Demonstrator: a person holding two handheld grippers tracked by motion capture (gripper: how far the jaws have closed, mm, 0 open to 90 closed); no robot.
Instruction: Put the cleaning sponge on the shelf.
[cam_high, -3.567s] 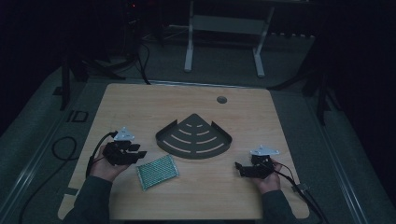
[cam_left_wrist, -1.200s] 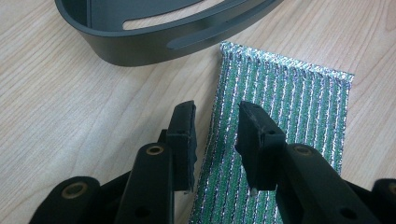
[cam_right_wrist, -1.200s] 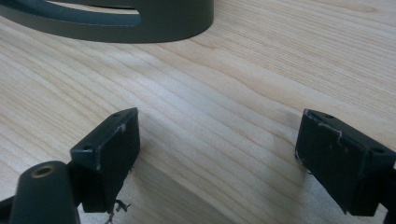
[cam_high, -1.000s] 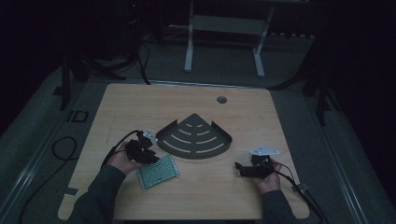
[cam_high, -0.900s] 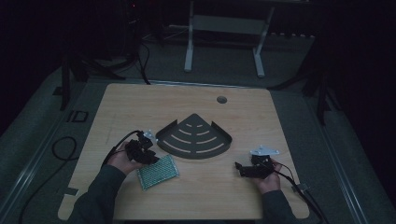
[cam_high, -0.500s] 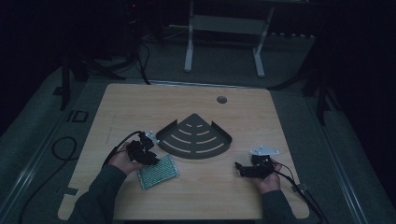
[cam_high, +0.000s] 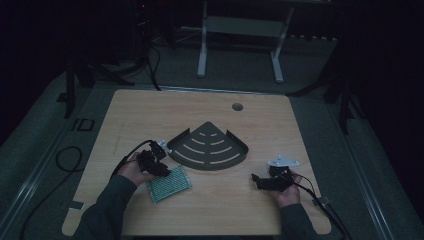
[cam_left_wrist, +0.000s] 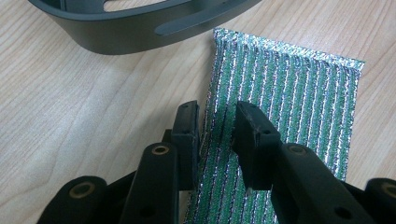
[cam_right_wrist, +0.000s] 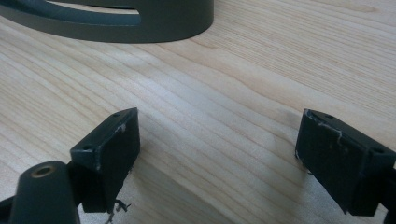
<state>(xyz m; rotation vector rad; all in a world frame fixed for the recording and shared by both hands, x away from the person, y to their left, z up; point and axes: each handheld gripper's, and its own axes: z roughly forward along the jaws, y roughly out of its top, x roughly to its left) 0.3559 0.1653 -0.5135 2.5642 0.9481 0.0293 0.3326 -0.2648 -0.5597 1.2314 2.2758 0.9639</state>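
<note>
A green scrubbing pad with silvery stripes (cam_high: 170, 184) (cam_left_wrist: 289, 93) lies flat on the wooden table, just in front of a dark quarter-round slotted tray (cam_high: 210, 167) (cam_left_wrist: 140, 28) (cam_right_wrist: 140, 21). My left gripper (cam_high: 163, 171) (cam_left_wrist: 217, 135) is at the pad's left edge. One jaw sits beside that edge and the other over the pad, so a strip of the pad lies between them. The jaws have just been closing, and a gap still shows between them. My right gripper (cam_high: 256, 181) (cam_right_wrist: 217, 140) rests open over bare wood, right of the tray, with nothing between its jaws.
The table (cam_high: 150, 115) has a round cable hole (cam_high: 237, 106) near its far edge. A white metal frame (cam_high: 240, 30) stands on the floor behind it. A black cable (cam_high: 65, 156) loops on the floor to the left.
Since the oldest frame my left hand has moved right from the table's left side to the pad. Over the last second neither hand has shifted.
</note>
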